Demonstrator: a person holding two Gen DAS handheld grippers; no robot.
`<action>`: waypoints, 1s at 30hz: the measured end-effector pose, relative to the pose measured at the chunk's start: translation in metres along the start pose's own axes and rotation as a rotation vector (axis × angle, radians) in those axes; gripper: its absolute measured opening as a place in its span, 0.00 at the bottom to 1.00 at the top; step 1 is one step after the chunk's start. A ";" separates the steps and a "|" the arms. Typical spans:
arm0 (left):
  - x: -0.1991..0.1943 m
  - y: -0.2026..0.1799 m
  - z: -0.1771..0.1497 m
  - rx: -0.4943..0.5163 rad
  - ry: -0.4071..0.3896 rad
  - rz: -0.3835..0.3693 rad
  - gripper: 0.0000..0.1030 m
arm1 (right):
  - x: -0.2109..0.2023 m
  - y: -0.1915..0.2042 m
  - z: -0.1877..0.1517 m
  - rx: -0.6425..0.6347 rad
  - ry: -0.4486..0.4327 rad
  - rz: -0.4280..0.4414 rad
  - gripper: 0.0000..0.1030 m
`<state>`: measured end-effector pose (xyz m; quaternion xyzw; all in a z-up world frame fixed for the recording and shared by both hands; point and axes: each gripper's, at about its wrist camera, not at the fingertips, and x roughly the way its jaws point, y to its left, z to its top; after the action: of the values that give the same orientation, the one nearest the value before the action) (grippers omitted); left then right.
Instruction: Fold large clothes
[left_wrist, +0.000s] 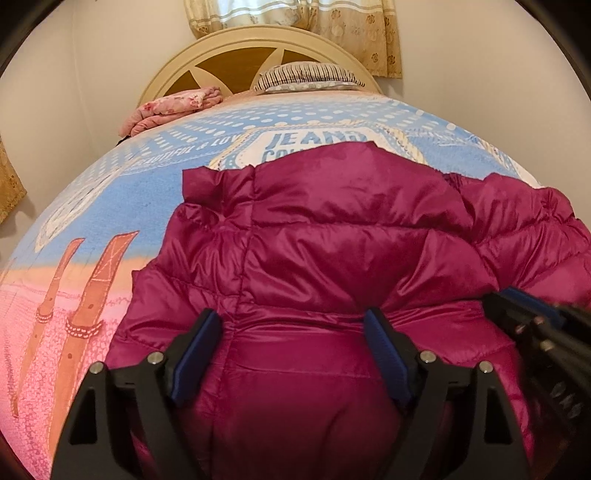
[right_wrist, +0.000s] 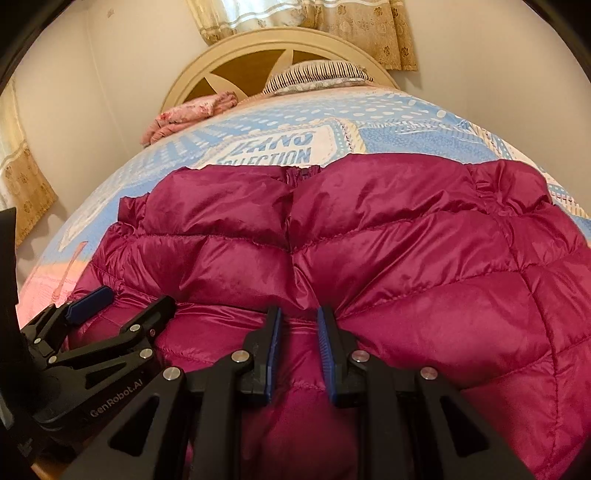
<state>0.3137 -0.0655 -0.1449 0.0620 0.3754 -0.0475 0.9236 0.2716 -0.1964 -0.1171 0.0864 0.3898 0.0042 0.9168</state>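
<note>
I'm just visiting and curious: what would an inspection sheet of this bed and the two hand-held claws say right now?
Surface: bed cover, blue and pink print with lettering, spread over the bed.
Job's things: magenta puffer jacket lying on the cover, zipper at its far edge in the right wrist view.
Clutter: folded pink floral cloth and striped pillow by the headboard.
Grippers: left gripper open, jacket fabric between its fingers but not pinched; right gripper shut on a fold of the jacket.
Cables: nothing seen.
Surroundings: cream headboard, patterned curtains, plain wall.
</note>
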 end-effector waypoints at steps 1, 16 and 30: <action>0.000 0.000 0.000 -0.001 0.000 -0.001 0.82 | -0.008 -0.003 0.007 0.012 -0.003 0.017 0.20; -0.001 -0.002 -0.001 0.000 -0.003 -0.004 0.83 | -0.014 -0.163 0.021 0.323 -0.038 -0.151 0.19; -0.037 0.024 -0.004 -0.085 -0.024 -0.046 0.85 | -0.086 -0.071 0.017 0.108 -0.183 -0.183 0.19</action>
<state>0.2875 -0.0396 -0.1197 0.0135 0.3675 -0.0535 0.9284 0.2204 -0.2751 -0.0556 0.0999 0.3107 -0.1081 0.9391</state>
